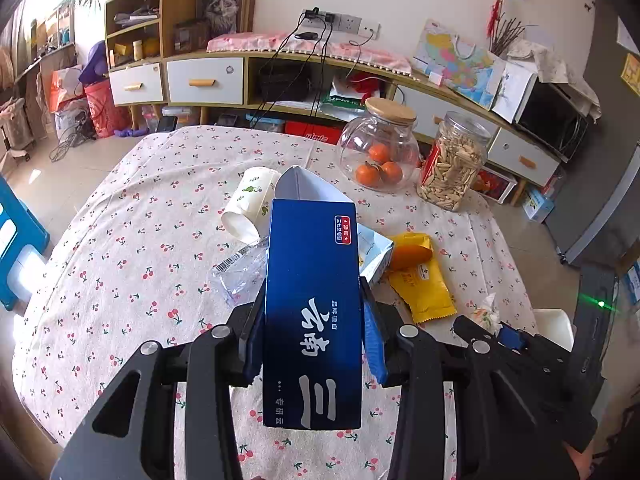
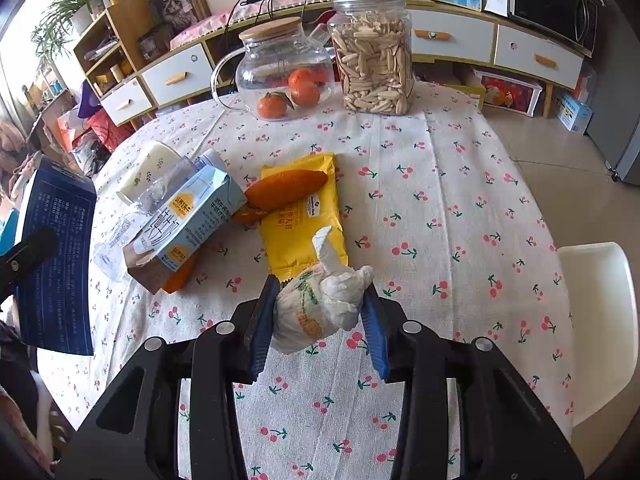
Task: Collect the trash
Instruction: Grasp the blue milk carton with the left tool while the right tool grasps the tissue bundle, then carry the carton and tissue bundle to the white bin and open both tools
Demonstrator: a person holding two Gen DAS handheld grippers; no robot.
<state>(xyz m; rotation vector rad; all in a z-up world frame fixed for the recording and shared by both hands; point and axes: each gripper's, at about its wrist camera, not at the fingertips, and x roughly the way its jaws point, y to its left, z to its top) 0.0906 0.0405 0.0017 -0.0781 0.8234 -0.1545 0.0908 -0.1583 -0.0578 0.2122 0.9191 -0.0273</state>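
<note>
My left gripper (image 1: 314, 320) is shut on a tall blue carton box (image 1: 312, 308) with white lettering and holds it above the table; the box also shows at the left of the right wrist view (image 2: 56, 264). My right gripper (image 2: 324, 312) is shut on a crumpled white tissue wad (image 2: 320, 308) with green and orange print, just above the cloth. On the table lie a paper cup (image 1: 250, 208), a clear plastic bottle (image 1: 240, 272), a light blue milk carton (image 2: 188, 220), a yellow snack wrapper (image 2: 304, 216) and orange peel (image 2: 286, 192).
A glass jar of tangerines (image 2: 288, 76) and a plastic jar of seeds (image 2: 372, 56) stand at the far side of the cherry-print tablecloth (image 2: 460, 208). A white chair (image 2: 600, 320) is at the right edge. A blue stool (image 1: 16, 240) stands left of the table.
</note>
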